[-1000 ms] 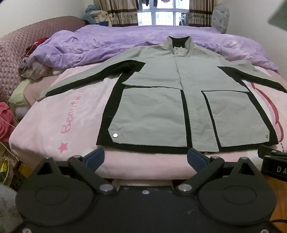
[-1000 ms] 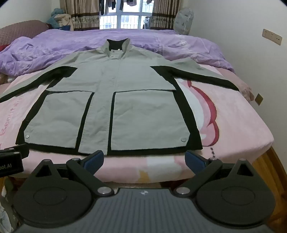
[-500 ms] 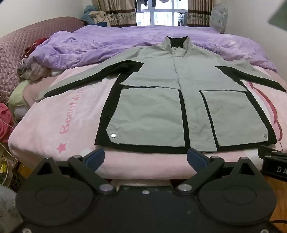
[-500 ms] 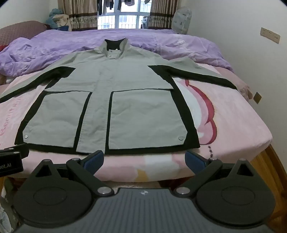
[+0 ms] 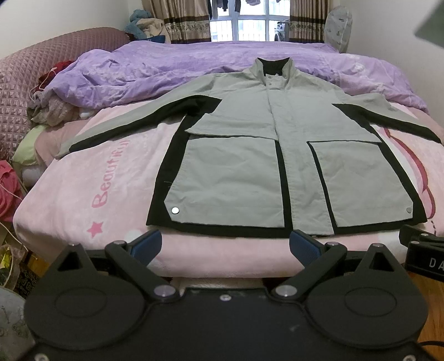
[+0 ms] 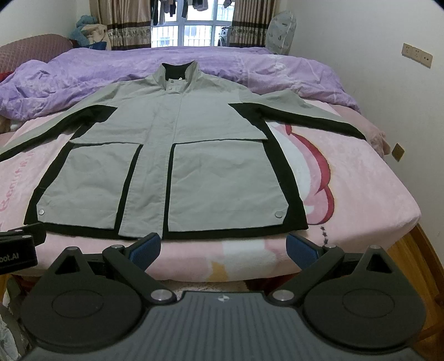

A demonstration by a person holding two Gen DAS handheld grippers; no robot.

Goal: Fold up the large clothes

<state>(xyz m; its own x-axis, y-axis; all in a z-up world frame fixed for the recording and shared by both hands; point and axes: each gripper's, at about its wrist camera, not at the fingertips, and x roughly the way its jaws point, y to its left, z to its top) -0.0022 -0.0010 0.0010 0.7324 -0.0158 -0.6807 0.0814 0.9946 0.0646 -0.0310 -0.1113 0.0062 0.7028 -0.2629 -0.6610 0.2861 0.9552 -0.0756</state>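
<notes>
Jacket [image 5: 249,155] lay flat, front up, on the pink blanket [image 5: 91,188] of the bed, filling the centre of both frames. Grey body with black side panels and black lower hem; two large patch pockets, each with a metal snap [image 5: 175,210] at its outer lower corner. Collar [image 5: 273,70] stood at top centre, closed by a snap, resting against the purple duvet [image 5: 172,66] bunched across the upper part of the frame. Both sleeves were spread outward: one ran to the left edge of the left wrist view, the other to the right side of the right wrist view [image 6: 313,113]. Hem lay near the bed's lower edge.

Left gripper [image 5: 225,247] sat at bottom centre of its frame, fingers [image 5: 147,245] spread wide, nothing between them, just short of the hem and not touching cloth. Right gripper [image 6: 223,247] was likewise at bottom centre of its frame, blue-padded fingers [image 6: 301,250] wide apart, empty, clear of the jacket.

Each gripper showed at the edge of the other's view: right one at lower right of the left wrist view [image 5: 424,257], left one at lower left of the right wrist view [image 6: 19,247].

Window with curtains [image 6: 191,25] at top centre; wall sockets [image 6: 417,54] at upper right.
</notes>
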